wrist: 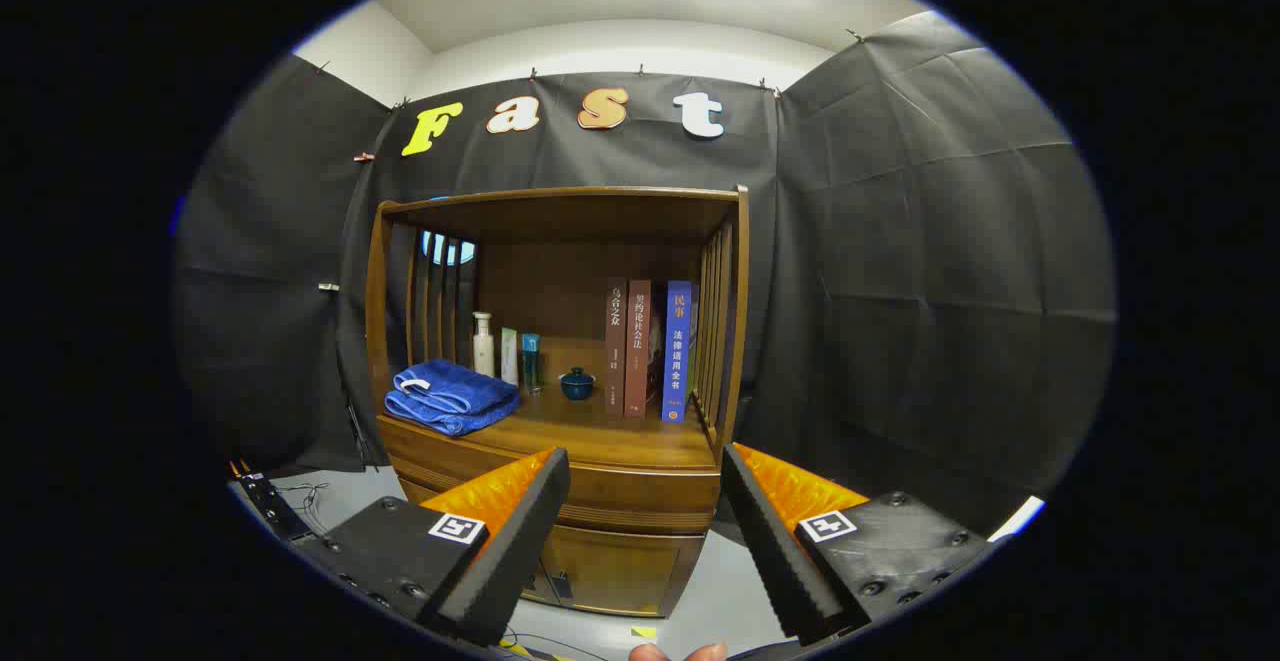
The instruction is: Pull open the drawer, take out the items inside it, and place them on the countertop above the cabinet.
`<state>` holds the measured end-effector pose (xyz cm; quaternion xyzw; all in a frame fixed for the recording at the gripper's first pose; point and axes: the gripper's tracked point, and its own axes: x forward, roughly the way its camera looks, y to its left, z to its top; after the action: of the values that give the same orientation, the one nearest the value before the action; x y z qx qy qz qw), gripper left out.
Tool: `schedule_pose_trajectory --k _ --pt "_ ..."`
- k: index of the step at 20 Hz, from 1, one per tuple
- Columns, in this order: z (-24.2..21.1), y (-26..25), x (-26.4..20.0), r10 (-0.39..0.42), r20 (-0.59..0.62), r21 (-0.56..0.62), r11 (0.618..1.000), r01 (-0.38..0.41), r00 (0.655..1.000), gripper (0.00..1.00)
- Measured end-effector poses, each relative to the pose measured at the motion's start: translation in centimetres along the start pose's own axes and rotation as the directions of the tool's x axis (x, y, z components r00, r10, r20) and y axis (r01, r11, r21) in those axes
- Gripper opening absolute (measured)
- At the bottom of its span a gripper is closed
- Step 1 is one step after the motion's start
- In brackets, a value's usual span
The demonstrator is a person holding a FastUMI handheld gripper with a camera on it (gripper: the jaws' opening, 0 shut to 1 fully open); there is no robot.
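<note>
Both fingers of claw (pixel 645 466) spread wide, gripping nothing, closed drawer (pixel 640 503) beyond them, untouched

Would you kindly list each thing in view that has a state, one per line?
Drawer: shut.
Gripper: open, fingers apart, holding nothing, the drawer front beyond them.
Towel: folded, lying on the countertop.
Books: upright, side by side.
Small pot: lid on.
Bottles: standing, capped.
</note>
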<state>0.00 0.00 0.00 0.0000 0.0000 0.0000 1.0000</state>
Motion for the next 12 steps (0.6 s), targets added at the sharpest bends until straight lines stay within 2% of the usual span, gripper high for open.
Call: schedule_pose_trajectory --k 12 --pt "0.04 -0.12 0.01 -0.002 -0.002 0.0 1.0 0.002 1.0 0.98"
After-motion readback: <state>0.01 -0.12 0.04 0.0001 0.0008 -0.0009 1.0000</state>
